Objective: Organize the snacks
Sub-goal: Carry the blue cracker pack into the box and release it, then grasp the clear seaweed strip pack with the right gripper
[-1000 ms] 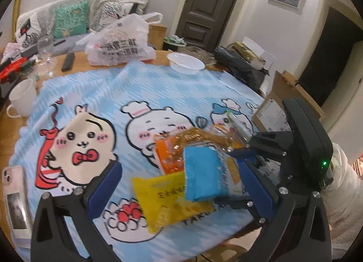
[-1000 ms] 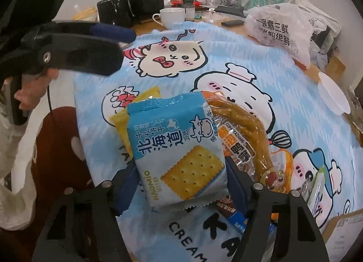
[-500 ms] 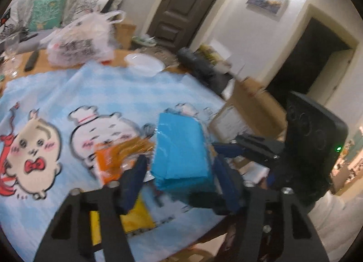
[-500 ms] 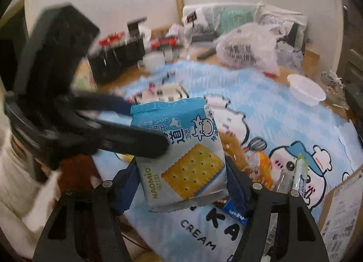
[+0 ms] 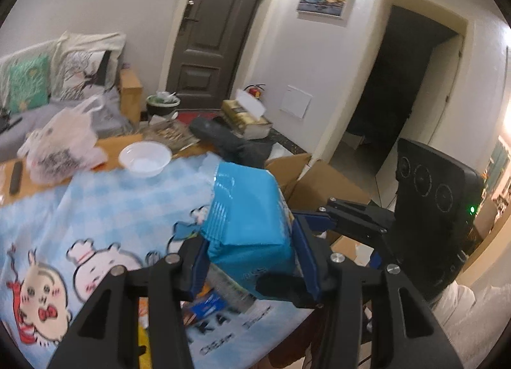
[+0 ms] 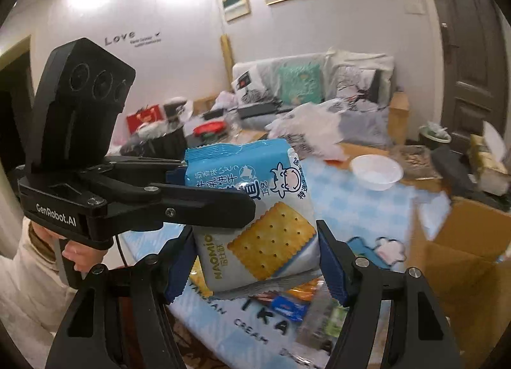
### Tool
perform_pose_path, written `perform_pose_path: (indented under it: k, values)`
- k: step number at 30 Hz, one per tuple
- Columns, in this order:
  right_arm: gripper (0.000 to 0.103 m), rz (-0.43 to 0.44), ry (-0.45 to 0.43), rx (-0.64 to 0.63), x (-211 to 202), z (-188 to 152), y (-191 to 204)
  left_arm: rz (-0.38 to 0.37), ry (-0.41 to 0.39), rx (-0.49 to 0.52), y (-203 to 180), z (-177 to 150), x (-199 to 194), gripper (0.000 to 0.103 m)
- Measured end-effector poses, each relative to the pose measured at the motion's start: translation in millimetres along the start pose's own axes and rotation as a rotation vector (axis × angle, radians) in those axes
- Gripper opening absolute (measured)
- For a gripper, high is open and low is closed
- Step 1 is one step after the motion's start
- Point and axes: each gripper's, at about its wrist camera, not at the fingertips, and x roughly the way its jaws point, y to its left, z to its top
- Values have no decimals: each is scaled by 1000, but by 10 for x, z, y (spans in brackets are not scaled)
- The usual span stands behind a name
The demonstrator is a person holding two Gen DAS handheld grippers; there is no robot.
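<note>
The blue cracker packet (image 6: 255, 212) is held up in the air above the near edge of the table, gripped from two sides at once; the right gripper (image 6: 255, 260) has its jaws clamped on the packet's lower half, and the left gripper (image 5: 249, 260) has its jaws pressed against the same packet.

The right wrist view gives the printed front: a square cracker picture, a small cartoon cow, "NAOMIO" running up the side, and Chinese characters partly covered by the left gripper's black finger lying across them; that gripper's body reads "GenRobot.AI", with a hand (image 6: 78, 252) on its grip. The left wrist view shows only the packet's plain blue back (image 5: 249, 219) and crimped top seal, no lettering.

Below lies the blue checked tablecloth (image 6: 361, 206) with cartoon figures; "CREAM" and "KA" can be read near its edge, the rest cut off by the grippers. Other snack wrappers (image 6: 287, 305) sit under the packet, blurred and half hidden; I cannot tell what they are. Farther off stand a white bowl (image 5: 145, 158) and a white plastic bag (image 5: 60, 145), its print smeared; an open cardboard box (image 6: 463, 241) sits just beside the table; "Love" is written on the wall.
</note>
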Motion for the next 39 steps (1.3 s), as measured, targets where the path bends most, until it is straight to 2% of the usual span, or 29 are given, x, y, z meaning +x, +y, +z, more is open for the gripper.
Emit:
perform_pose_path:
  k: [8,15,23,25,27,30,34,39]
  values:
    - [66,-119,-76,59,-642,-99,-524,-57,42,103,-638,319,567,46]
    - [66,-197,-46,133,-930,-396,-1033,-84,146,144,-947,357,1224,46]
    - [66,-258,11,166,-877,-646,-1433,-15,218,192,-1101,325,1709,50]
    - [68,-270,17,171,-861,-680,-1485,-10,221,204,-1116,333,1739,54]
    - [68,-295,12,173,-872,-700,-1533,-3,209,204,-1100,357,1711,71]
    - [69,-309,6,195,-899,-709,-1583,17,172,201,-1023,418,1592,81]
    - [69,-302,6,200,-933,-717,-1565,84,138,195,-864,427,1350,84]
    - [69,-270,-18,169,-962,-673,-1310,177,86,145,-567,331,919,84]
